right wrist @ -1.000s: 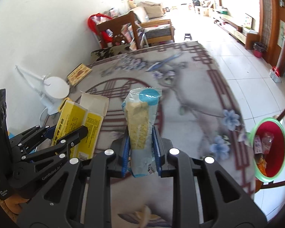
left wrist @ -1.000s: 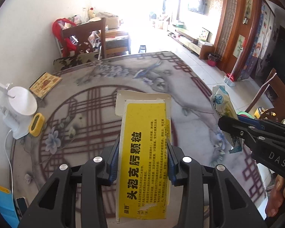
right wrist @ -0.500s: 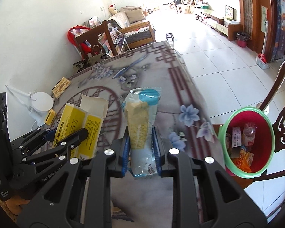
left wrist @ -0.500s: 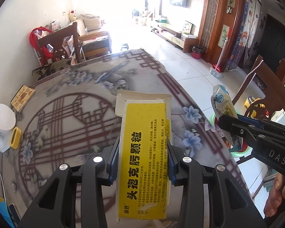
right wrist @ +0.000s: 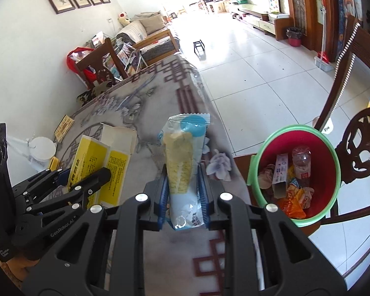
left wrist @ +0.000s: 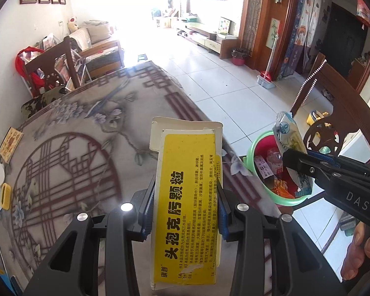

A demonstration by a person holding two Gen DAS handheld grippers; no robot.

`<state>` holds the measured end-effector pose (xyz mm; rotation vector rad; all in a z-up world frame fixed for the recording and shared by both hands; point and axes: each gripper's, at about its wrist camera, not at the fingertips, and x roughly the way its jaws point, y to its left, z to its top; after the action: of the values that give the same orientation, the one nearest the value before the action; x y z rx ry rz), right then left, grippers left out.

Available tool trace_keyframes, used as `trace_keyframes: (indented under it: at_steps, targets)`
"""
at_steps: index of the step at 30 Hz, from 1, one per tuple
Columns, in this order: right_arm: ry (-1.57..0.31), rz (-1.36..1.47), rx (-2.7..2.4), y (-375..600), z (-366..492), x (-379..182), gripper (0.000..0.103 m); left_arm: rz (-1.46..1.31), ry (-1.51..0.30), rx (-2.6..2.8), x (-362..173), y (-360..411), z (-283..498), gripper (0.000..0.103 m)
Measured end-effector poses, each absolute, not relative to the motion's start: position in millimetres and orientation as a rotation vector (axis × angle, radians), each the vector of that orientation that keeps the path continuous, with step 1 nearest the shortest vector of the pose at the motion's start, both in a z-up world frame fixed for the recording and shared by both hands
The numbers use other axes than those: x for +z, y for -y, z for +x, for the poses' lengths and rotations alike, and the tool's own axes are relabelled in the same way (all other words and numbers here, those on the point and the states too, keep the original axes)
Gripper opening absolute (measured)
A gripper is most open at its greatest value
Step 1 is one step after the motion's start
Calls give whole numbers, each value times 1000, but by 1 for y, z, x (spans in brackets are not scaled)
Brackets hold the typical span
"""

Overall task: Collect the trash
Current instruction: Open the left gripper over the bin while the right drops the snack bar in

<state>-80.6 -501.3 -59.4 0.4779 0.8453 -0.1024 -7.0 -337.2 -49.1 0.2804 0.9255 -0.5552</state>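
- Left wrist view: the left gripper (left wrist: 185, 197) is clenched on a yellow medicine box (left wrist: 187, 197), its blue pads pressing both long sides; the box stands upright between the fingers with its white top flap open.
- Below the box lies the table (left wrist: 74, 160) under a grey cloth printed with flowers and dark red lattice; a small yellow-framed card (left wrist: 10, 143) sits near its far left edge.
- To the right, the right gripper (left wrist: 293, 159) reaches in from the side, grasping a snack wrapper (left wrist: 289, 145) that hangs over the trash bin (left wrist: 256, 145), a red pail with a green rim, already holding wrappers and a plastic bottle. Fingers of a person's hand (left wrist: 362, 246) show under that gripper.
- Right wrist view: the right gripper (right wrist: 182, 185) is clamped on the snack wrapper (right wrist: 182, 160), a clear and pale blue pack with yellow contents, held upright above the table edge (right wrist: 209, 113).
- The trash bin (right wrist: 254, 172) stands on the tiled floor just beside the table, to the right of the wrapper, next to a carved wooden chair (right wrist: 362, 148).
- On the left, the left gripper (right wrist: 91, 180) holds the yellow medicine box (right wrist: 96, 162) over the cloth, near a white round lamp base (right wrist: 43, 148).
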Motion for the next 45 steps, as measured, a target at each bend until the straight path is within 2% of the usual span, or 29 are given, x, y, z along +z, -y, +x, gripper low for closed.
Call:
trace_keyframes:
  at_steps: [19,21,23,32,45]
  targets:
    - [-877,632,-418,645,-120,-114,25,354,-954,-691,-60,429,-24,38]
    - [-872,630,-435,654,-119,-115,32,363,-950,-717,-61,445,-24,38]
    - [-867,631,-470,666,-121,-117,67,365,-946,-740,-63,459,-24,38]
    - [-807,600,-561,686,-156,-107,76,390,-948,-845,-75,541,-19,38]
    - [-801,617,-650,704,-189,-107,80,448,-1043,-900,-121,600,-24,38]
